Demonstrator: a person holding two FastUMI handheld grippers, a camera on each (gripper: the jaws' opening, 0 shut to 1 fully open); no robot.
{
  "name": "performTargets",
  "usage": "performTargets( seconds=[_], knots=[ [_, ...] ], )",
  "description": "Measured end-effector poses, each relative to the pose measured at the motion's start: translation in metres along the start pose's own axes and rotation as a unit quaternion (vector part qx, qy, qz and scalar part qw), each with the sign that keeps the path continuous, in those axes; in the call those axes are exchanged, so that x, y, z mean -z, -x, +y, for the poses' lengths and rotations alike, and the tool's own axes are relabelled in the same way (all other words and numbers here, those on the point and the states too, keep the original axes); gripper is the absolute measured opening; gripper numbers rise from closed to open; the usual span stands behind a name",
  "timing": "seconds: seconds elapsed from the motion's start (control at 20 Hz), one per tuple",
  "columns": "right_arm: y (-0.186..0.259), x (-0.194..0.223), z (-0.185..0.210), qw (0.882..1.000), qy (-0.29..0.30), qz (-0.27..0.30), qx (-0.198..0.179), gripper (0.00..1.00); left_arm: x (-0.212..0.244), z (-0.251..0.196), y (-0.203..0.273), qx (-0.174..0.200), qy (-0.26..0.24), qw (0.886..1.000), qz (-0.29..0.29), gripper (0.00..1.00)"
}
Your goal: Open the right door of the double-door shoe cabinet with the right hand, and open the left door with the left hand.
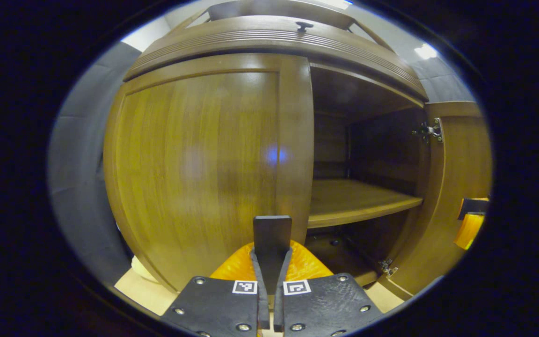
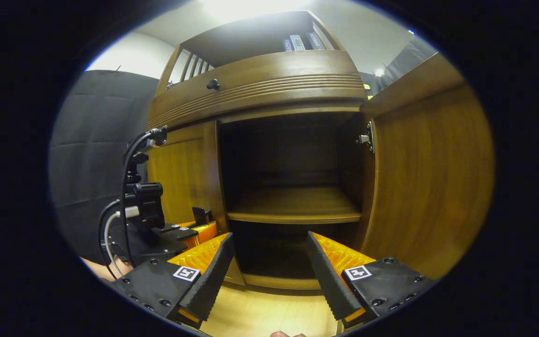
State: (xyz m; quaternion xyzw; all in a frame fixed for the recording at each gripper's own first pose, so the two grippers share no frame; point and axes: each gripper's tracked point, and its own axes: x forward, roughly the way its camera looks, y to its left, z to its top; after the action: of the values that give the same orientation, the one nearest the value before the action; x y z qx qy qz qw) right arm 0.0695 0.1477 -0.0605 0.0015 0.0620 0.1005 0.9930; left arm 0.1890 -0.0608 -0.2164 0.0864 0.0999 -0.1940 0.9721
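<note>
The left gripper (image 1: pixel 272 262) has its jaws pressed together with nothing between them, close in front of the left door (image 1: pixel 194 168), near that door's inner edge. The right gripper (image 2: pixel 269 276) holds its jaws wide apart and empty, in front of the open half of the shoe cabinet (image 2: pixel 260 79) and just inside the right door (image 2: pixel 431 178).

That right door stands swung out on its hinges (image 2: pixel 367 138), showing a bare shelf (image 2: pixel 295 206) and a dark lower bay. The left door is shut flush against the cabinet front. No handle can be made out on it.

So the first half of the task looks done and the second is in hand. Judging by this, the left gripper next needs a purchase on the left door's free edge beside the open bay, hooking behind it or spreading its jaws to pinch it, then a pull outward in an arc about that door's far-side hinges.
</note>
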Motion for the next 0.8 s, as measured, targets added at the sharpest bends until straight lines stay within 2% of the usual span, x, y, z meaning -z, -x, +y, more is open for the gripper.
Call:
performTargets(
  seconds=[0.25,0.55,0.6,0.65,0.8],
  knots=[
    [0.013,0.002,0.004,1.000,0.003,-0.004,0.007,0.93,0.002,0.000,0.012,0.009,0.010,1.000,-0.001,0.07],
    [0.032,0.004,0.012,1.000,0.004,-0.004,0.020,0.93,0.003,0.003,0.042,0.029,0.019,0.999,-0.005,0.05],
    [0.036,0.005,0.014,1.000,0.004,-0.005,0.023,0.93,0.004,0.005,0.049,0.032,0.019,0.999,-0.004,0.07],
    [0.036,0.004,0.013,1.000,0.005,-0.005,0.026,0.93,0.005,0.005,0.054,0.034,0.020,0.999,-0.004,0.05],
    [0.043,0.002,0.015,0.999,0.004,-0.009,0.038,0.93,0.007,0.012,0.070,0.041,0.023,0.999,-0.007,0.05]
  ],
)
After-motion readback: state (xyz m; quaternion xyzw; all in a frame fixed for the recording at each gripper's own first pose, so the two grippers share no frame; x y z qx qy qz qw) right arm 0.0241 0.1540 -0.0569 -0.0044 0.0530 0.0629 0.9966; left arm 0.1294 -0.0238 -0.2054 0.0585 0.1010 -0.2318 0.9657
